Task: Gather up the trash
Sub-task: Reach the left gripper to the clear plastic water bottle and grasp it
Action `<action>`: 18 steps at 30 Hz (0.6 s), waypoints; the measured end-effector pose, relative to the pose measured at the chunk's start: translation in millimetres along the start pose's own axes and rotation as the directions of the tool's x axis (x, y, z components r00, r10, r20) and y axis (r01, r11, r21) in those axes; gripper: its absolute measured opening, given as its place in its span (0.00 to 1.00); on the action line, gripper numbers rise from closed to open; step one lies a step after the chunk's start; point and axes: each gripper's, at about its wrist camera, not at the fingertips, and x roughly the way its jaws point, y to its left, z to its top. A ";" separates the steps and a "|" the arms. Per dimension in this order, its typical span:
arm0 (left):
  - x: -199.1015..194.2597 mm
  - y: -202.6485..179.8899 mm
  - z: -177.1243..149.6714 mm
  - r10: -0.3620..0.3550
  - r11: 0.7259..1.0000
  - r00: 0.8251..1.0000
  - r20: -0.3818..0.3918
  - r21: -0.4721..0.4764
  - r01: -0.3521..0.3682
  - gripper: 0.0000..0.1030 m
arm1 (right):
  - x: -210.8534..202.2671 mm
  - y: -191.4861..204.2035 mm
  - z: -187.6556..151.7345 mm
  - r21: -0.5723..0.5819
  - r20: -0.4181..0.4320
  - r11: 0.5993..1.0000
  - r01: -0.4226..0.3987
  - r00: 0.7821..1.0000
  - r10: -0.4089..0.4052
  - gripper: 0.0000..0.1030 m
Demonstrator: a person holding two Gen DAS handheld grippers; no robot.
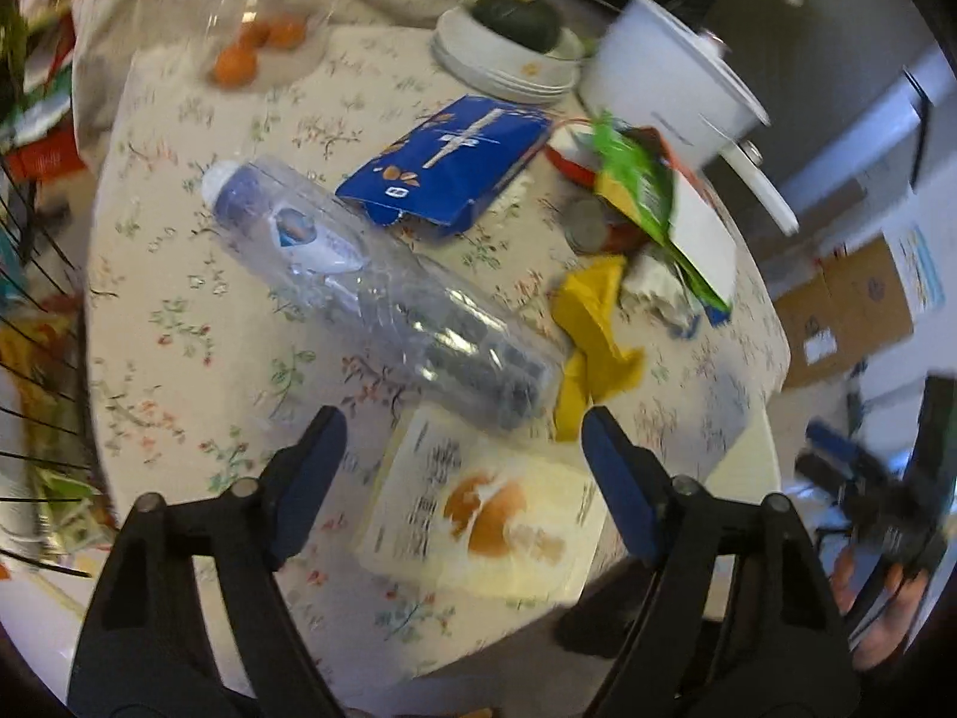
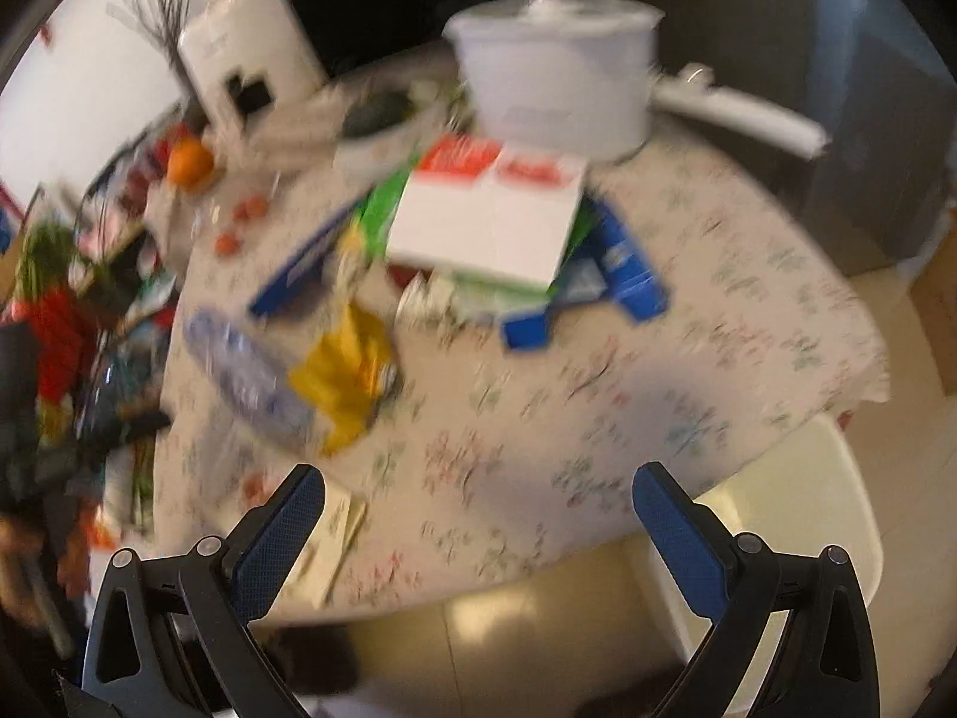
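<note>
Both hand-held grippers hang above the near edge of the round table (image 1: 179, 275), and each holds nothing. Left gripper (image 1: 463, 425) has its blue-padded fingers spread wide, over a pale sheet of paper (image 1: 496, 514) that carries broken eggshell (image 1: 487, 514). Right gripper (image 2: 478, 493) is likewise fully spread, over bare floral cloth.

Taking the table as the landmark, and going by size: at its far side stands a white lidded pot (image 1: 670, 84), with a stack of white plates (image 1: 502, 60) beside it bearing a dark green squash (image 1: 517, 15). Toward the middle lies a crushed clear plastic bottle (image 1: 371, 275) on its side, white cap pointing to the far left, base touching the paper. Just beyond the bottle is an opened blue carton (image 1: 448, 161), lying flat. Right of the carton sits a heap: a white and red box (image 2: 490, 215), a green and yellow wrapper (image 1: 646, 191), and a small round tin (image 1: 589, 224), possibly lying on its side; blur makes that uncertain. Between heap and bottle lies a crumpled yellow wrapper (image 1: 592, 323). Small orange fruits (image 1: 251, 48) rest at the far left.
</note>
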 end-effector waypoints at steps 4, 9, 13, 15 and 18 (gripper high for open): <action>22.5 -1.2 18.3 0.080 0.994 0.997 0.023 -0.080 -0.078 0.79 | 7.0 4.3 9.3 -0.018 -0.006 1.000 0.015 1.000 -0.015 1.00; 50.1 5.7 29.8 0.133 0.971 0.991 -0.014 -0.199 -0.134 0.79 | 23.7 0.4 17.1 0.026 -0.050 1.000 0.010 0.999 -0.008 1.00; 56.2 8.4 33.6 0.139 0.958 0.990 -0.009 -0.254 -0.136 0.78 | 30.6 2.5 15.3 0.021 -0.080 1.000 0.005 0.997 -0.003 1.00; 59.0 8.3 34.9 0.154 0.954 0.988 -0.003 -0.258 -0.150 0.76 | 30.6 2.6 12.7 0.012 -0.089 1.000 0.003 0.996 -0.002 1.00; 64.3 12.8 36.6 0.141 0.950 0.990 -0.004 -0.283 -0.136 0.74 | 27.4 -1.7 11.5 0.011 -0.079 1.000 0.017 0.997 -0.016 1.00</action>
